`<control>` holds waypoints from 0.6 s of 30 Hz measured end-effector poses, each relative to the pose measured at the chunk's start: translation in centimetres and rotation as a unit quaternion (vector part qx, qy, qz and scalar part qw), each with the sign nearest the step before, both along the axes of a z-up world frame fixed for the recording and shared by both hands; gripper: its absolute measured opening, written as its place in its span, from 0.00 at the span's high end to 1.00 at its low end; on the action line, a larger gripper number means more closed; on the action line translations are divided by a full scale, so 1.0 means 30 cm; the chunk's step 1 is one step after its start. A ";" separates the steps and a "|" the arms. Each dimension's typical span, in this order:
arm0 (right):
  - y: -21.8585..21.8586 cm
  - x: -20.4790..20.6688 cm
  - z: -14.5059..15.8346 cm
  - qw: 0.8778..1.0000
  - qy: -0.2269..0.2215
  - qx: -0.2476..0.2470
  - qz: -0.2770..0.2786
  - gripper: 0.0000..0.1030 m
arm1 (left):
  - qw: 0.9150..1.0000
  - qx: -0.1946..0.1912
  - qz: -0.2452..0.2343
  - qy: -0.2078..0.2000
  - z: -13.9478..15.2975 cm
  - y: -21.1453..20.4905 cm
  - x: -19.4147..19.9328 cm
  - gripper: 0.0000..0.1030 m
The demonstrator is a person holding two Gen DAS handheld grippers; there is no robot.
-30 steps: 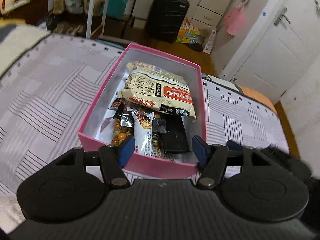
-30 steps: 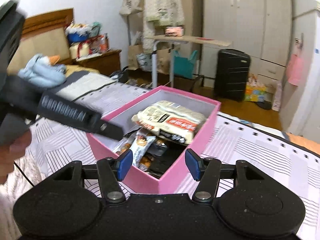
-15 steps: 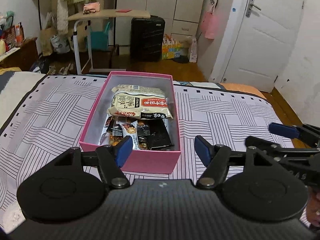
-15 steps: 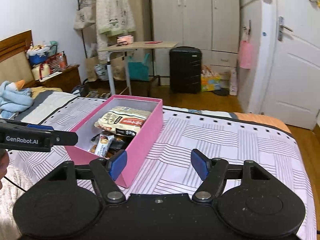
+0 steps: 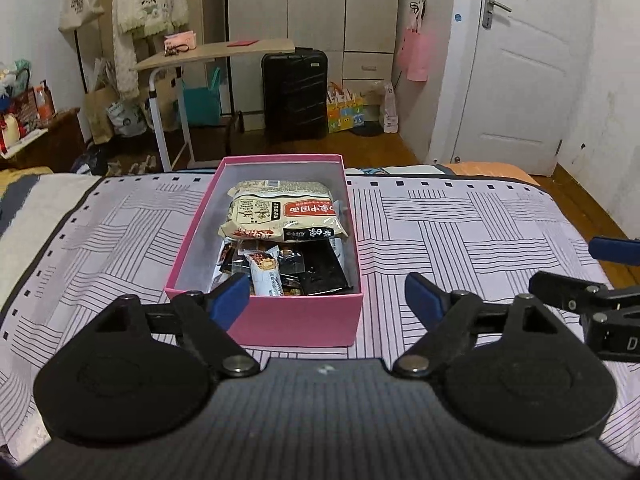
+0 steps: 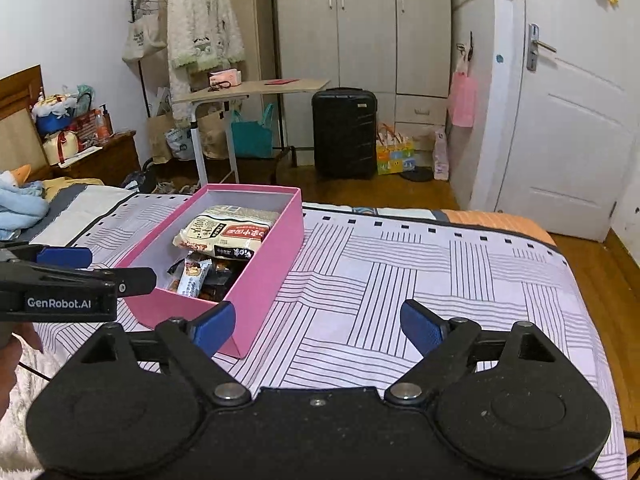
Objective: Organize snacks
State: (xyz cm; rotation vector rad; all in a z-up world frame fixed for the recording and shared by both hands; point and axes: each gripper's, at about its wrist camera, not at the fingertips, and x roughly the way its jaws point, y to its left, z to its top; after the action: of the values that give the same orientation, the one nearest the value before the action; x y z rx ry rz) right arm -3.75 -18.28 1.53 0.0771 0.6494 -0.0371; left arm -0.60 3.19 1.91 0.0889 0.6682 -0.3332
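Observation:
A pink box (image 5: pixel 296 322) (image 6: pixel 264 280) lies on the striped bedspread (image 5: pixel 460 232) (image 6: pixel 380 280). Inside it, a cream noodle packet (image 5: pixel 280 212) (image 6: pixel 224 234) rests on top of several small dark and white snack packets (image 5: pixel 280 268) (image 6: pixel 200 276). My left gripper (image 5: pixel 326 296) hangs above the box's near end with its jaws opening and nothing between them. My right gripper (image 6: pixel 316 326) is to the right of the box over the bedspread, its jaws also opening and empty. Each gripper shows at the edge of the other's view: the right gripper (image 5: pixel 612 280), the left gripper (image 6: pixel 80 276).
Beyond the bed's far edge stand a small rolling table (image 5: pixel 216 50), a black suitcase (image 5: pixel 296 94) and wardrobes (image 6: pixel 360 24). A white door (image 5: pixel 524 64) is at the right. A blue garment (image 6: pixel 20 208) lies on the bed at far left.
Both grippers have drawn back from the box and risen, so the box looks smaller and farther. Both pairs of jaws have spread wider. The snacks stay in the box.

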 end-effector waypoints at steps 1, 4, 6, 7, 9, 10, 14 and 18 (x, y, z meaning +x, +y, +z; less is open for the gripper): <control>0.002 0.000 0.000 1.000 0.001 -0.002 -0.003 0.10 | 1.000 0.001 -0.001 -0.001 -0.003 -0.001 0.000 0.16; 0.012 -0.001 0.002 0.999 0.005 -0.013 -0.030 0.03 | 1.000 0.000 -0.002 -0.003 -0.010 -0.002 -0.003 0.12; 0.020 -0.004 -0.003 0.998 0.009 -0.017 -0.055 0.00 | 1.000 0.003 -0.002 -0.011 -0.014 0.000 -0.010 0.07; 0.023 -0.005 -0.007 0.998 0.012 -0.015 -0.063 0.00 | 1.000 0.005 -0.002 -0.017 -0.015 0.000 -0.013 0.06; 0.019 -0.009 -0.012 0.998 0.017 -0.001 -0.068 0.00 | 1.000 0.010 0.001 -0.020 -0.020 -0.002 -0.017 0.00; 0.015 -0.010 -0.015 0.997 0.019 0.007 -0.071 0.00 | 1.000 0.013 0.002 -0.021 -0.021 -0.004 -0.019 0.00; 0.013 -0.014 -0.014 0.997 0.016 0.010 -0.077 0.00 | 1.000 0.022 0.005 -0.021 -0.024 -0.002 -0.019 0.00; 0.032 -0.028 -0.011 0.997 0.005 -0.001 -0.077 0.00 | 1.000 0.019 0.003 -0.020 -0.024 0.003 -0.021 0.00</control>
State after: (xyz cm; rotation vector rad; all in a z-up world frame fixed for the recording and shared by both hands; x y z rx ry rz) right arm -4.58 -17.33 1.20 0.1250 0.6527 -0.1864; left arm -1.23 3.29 1.20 0.1291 0.6341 -0.3134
